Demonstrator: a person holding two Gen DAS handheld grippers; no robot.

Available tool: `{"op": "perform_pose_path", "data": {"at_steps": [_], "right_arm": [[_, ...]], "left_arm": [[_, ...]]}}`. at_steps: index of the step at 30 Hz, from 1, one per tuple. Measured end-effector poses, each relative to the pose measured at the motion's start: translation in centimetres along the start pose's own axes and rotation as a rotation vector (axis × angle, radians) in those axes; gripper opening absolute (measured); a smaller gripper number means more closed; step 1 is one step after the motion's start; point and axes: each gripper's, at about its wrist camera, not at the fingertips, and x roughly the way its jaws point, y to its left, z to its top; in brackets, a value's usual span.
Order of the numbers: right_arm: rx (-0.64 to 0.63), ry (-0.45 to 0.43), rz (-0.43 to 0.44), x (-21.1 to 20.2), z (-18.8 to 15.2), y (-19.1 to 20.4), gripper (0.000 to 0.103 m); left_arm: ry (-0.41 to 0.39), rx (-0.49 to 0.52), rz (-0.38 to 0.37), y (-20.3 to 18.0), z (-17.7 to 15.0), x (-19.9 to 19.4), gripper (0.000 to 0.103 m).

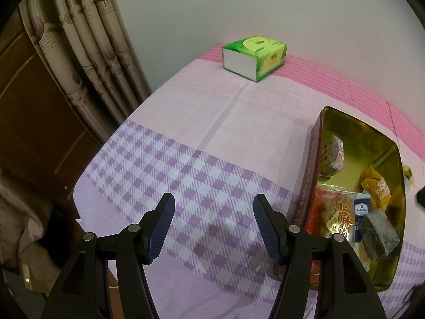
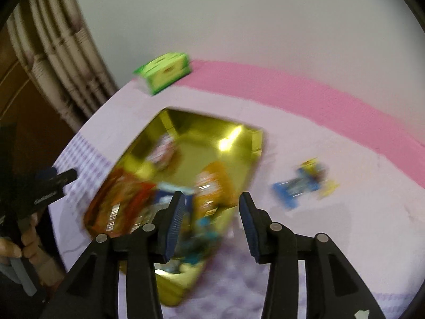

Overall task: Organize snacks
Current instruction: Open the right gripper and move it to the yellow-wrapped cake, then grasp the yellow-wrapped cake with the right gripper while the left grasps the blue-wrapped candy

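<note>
Left gripper (image 1: pixel 213 226) at bottom centre of the left wrist view, jaws parted, nothing between them, only the purple-checked tablecloth (image 1: pixel 186 143) underneath. Gold tin (image 1: pixel 356 127) sits at right edge of that frame, just right of the right-hand finger, open top, snacks inside: red-orange packet (image 1: pixel 334 212) at near end, dark grey block (image 1: pixel 379 236) beside it, orange packet (image 1: pixel 377 186) and pinkish wrapped one (image 1: pixel 333 156) further back. Green tissue box (image 1: pixel 253 57) upper centre, well apart from the tongs.

Right wrist view is motion-blurred. Right gripper (image 2: pixel 211 219) bottom centre, jaws parted, empty; gap sits over the tin's near right edge. Tin (image 2: pixel 202 122) fills centre-left, snack packets inside are smeared, can't tell them apart. Blue-and-yellow packet (image 2: pixel 300 186) lies on the cloth right of the tin, up and right of the gripper, apart from both. Tissue box (image 2: pixel 164 73) upper left. A hand (image 2: pixel 29 242) holding the other gripper's handle at left edge.
</note>
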Motion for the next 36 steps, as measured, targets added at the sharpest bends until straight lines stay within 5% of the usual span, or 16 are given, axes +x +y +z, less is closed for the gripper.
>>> {"op": "perform_pose_path", "data": {"at_steps": [9, 12, 23, 26, 36], "right_arm": [[0.042, 0.034, -0.127, 2.0, 2.5, -10.9, 0.041], [0.033, 0.058, -0.098, 3.5, 2.8, -12.7, 0.041], [-0.055, 0.13, 0.001, 9.0, 3.4, -13.6, 0.039], [-0.076, 0.126, 0.001, 9.4, 2.8, -13.7, 0.028], [-0.027, 0.046, -0.092, 6.8, -0.3, -15.7, 0.023]], "left_arm": [[-0.021, 0.044, -0.012, -0.7, -0.2, 0.0, 0.062], [-0.034, 0.059, -0.031, -1.0, -0.2, -0.2, 0.062], [-0.075, 0.104, -0.133, -2.8, 0.1, -1.2, 0.063], [-0.083, 0.12, -0.143, -3.9, 0.5, -1.7, 0.063], [-0.127, 0.291, -0.236, -12.3, 2.0, -4.0, 0.063]]}}
